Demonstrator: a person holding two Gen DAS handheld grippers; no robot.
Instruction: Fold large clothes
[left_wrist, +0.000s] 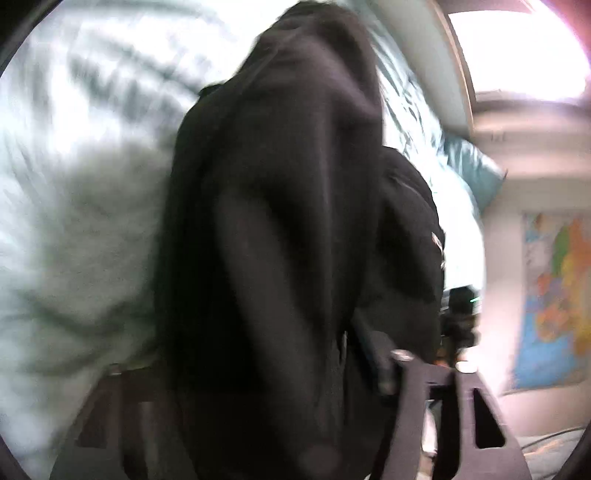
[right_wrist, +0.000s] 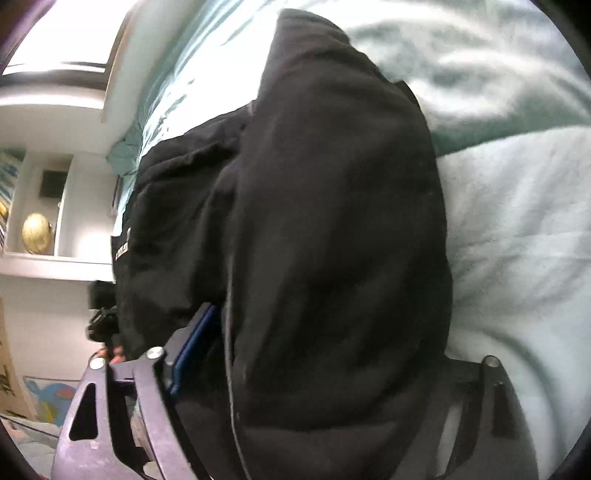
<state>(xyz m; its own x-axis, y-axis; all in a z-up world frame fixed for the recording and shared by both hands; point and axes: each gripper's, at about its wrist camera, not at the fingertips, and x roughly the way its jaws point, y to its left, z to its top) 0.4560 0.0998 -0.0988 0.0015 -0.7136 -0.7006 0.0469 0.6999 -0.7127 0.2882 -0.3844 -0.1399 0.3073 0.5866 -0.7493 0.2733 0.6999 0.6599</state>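
Left gripper (left_wrist: 258, 424): jaws are half spread w/ a thick bunch of the big black fleece-like garment (left_wrist: 280, 221) stuffed between them. The cloth drapes over the pads, so I can't tell if they're actually pinching it or just sitting around it. Pic is pretty blurry too.

Right gripper (right_wrist: 314, 413): same deal, jaws set fairly wide, black fabric piled between and over them. One blue pad (right_wrist: 194, 341) shows at about 9 o'clock of the bundle, right up against the cloth; the other side is buried, so grip or no grip, can't tell.

The garment itself fills the middle of both views, running from the jaws up toward 12 o'clock, lying bunched on the pale mint-green rumpled bed cover (right_wrist: 517, 240). A small white logo (left_wrist: 437, 243) sits on the fabric at 3 o'clock in the left view.

Farther out: a teal pillow (left_wrist: 476, 166) at approx 2 o'clock in the left view, a colourful wall map (left_wrist: 557, 295) at 3 o'clock. In the right view, a white shelf unit (right_wrist: 66, 258) at 9 o'clock w/ a gold globe-like ball (right_wrist: 37, 232) in it.
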